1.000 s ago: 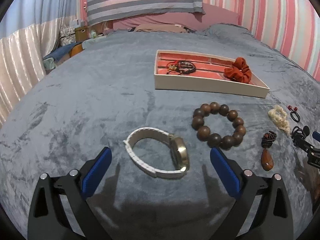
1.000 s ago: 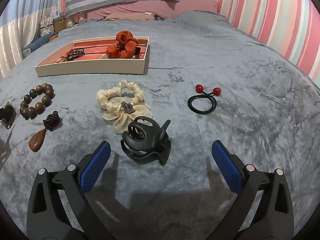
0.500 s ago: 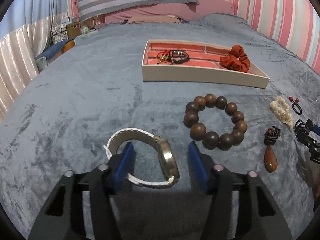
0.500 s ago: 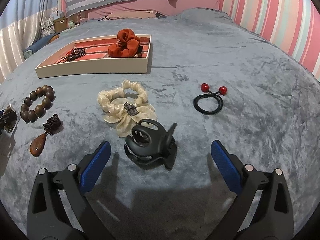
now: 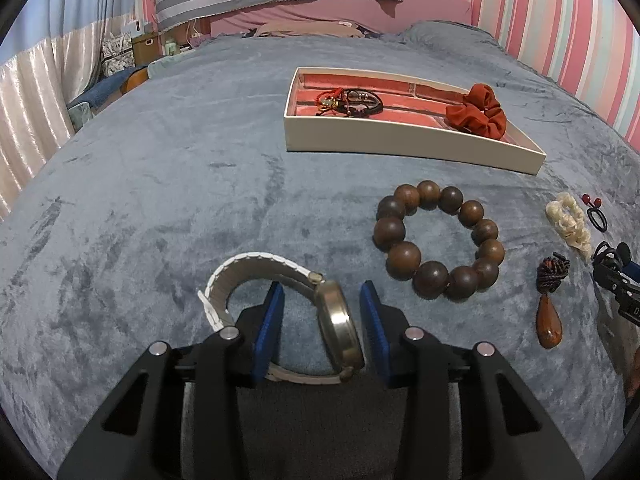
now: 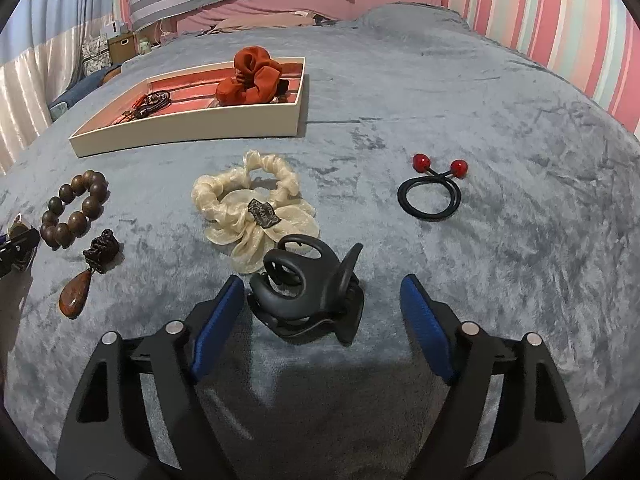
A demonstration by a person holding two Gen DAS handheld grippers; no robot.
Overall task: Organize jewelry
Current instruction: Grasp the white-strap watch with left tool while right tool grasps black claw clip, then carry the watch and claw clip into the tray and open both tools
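Note:
My left gripper point(image 5: 320, 316) has its blue pads closed in around the case of a white-strapped watch point(image 5: 338, 320) that lies on the grey bedspread; a small gap still shows on each side of the case. My right gripper point(image 6: 322, 308) is open, with a black claw hair clip point(image 6: 308, 292) between its pads, untouched. The cream tray with red lining point(image 5: 400, 142) holds a rust scrunchie point(image 5: 478, 114) and dark cord bracelets point(image 5: 352, 102). It also shows in the right wrist view point(image 6: 192, 132).
A wooden bead bracelet point(image 5: 438, 240), a brown teardrop pendant point(image 5: 549, 320), a cream scrunchie point(image 6: 252, 208) and a black hair tie with red balls point(image 6: 432, 192) lie on the bedspread. Pillows and a striped blanket lie at the far end.
My left gripper moved forward over the watch and narrowed its jaws from wide open to close around the watch case. My right gripper moved closer to the black clip and closed slightly.

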